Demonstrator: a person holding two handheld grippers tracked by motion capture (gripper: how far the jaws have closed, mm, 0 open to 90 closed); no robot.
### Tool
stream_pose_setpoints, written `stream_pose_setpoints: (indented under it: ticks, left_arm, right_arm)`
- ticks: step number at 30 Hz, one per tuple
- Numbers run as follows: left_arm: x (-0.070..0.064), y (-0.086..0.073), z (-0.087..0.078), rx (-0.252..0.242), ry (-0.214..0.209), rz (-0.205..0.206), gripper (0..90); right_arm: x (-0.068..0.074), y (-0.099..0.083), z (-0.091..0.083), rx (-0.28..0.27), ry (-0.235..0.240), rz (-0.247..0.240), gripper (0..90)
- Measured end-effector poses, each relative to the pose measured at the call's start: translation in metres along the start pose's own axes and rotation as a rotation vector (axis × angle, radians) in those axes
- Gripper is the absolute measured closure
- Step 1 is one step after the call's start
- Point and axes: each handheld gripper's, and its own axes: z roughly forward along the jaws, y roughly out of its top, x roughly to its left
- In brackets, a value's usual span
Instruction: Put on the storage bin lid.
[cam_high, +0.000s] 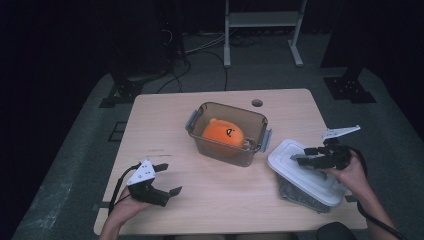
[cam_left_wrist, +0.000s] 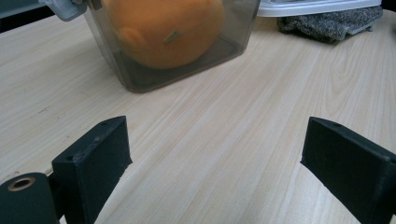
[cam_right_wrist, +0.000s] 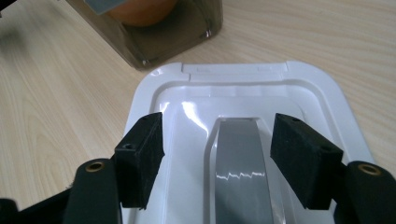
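Note:
A clear grey-tinted plastic box (cam_high: 252, 116) stands mid-table with an orange plush toy (cam_high: 223, 132) inside it. The box (cam_left_wrist: 140, 79) and the plush (cam_left_wrist: 163, 28) also show ahead of my left gripper (cam_left_wrist: 215, 154). Its white lid (cam_high: 300, 172) lies at the right, resting on a grey knitted cloth (cam_high: 295, 192). My right gripper (cam_high: 305, 156) hovers open just over the lid (cam_right_wrist: 233, 93), its jaws on either side of the lid's grey handle (cam_right_wrist: 240, 158). My left gripper (cam_high: 167, 180) is open above the bare table near the front left, holding nothing.
The wooden table (cam_high: 160, 120) has a round cable hole (cam_high: 257, 103) at its back edge. Beyond it on the dark floor are cables (cam_high: 200, 50) and a white stand's legs (cam_high: 262, 30). The grey cloth (cam_left_wrist: 327, 23) lies under the lid.

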Motion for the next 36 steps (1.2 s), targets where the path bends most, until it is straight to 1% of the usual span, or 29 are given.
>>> stream_pose_setpoints:
  ticks: [6, 8, 11, 13, 15, 18, 20, 21, 26, 36]
  left_arm:
    - [-0.001, 0.000, 0.000, 0.002, -0.002, -0.002, 7.1]
    - [-0.001, 0.000, 0.000, 0.001, -0.003, -0.001, 7.1]
    - [-0.001, 0.000, 0.000, 0.000, -0.002, -0.002, 7.1]
    - [-0.001, 0.000, 0.000, 0.002, 0.001, -0.001, 7.1]
    - [-0.001, 0.000, 0.000, 0.001, -0.001, -0.001, 7.1]
    - [-0.001, 0.000, 0.000, 0.001, -0.003, -0.002, 7.1]
    - [-0.001, 0.000, 0.000, 0.001, -0.002, -0.002, 7.1]
    - [-0.001, 0.000, 0.000, 0.001, -0.002, -0.001, 7.1]
    - [-0.001, 0.001, 0.000, 0.002, -0.001, -0.003, 7.1]
    - [-0.001, 0.001, 0.000, 0.002, -0.002, -0.001, 7.1]
  right_arm:
    - [-0.003, -0.010, 0.002, 0.001, -0.003, 0.010, 35.8]
    - [-0.004, -0.014, 0.003, -0.001, -0.005, 0.021, 36.6]
    - [-0.004, -0.017, 0.003, -0.006, -0.006, 0.023, 40.7]
    - [-0.005, -0.019, 0.003, -0.008, -0.006, 0.022, 45.1]
    - [-0.004, -0.021, 0.002, -0.009, -0.007, 0.027, 47.1]
    - [-0.004, -0.023, 0.001, -0.023, -0.010, 0.026, 52.7]
    - [-0.003, -0.024, 0.001, -0.026, -0.019, 0.026, 56.5]
    - [-0.003, -0.024, 0.001, -0.024, -0.017, 0.028, 58.1]
    - [-0.003, -0.026, 0.000, -0.024, -0.023, 0.031, 64.2]
    - [-0.005, -0.026, -0.001, -0.018, -0.020, 0.030, 65.7]
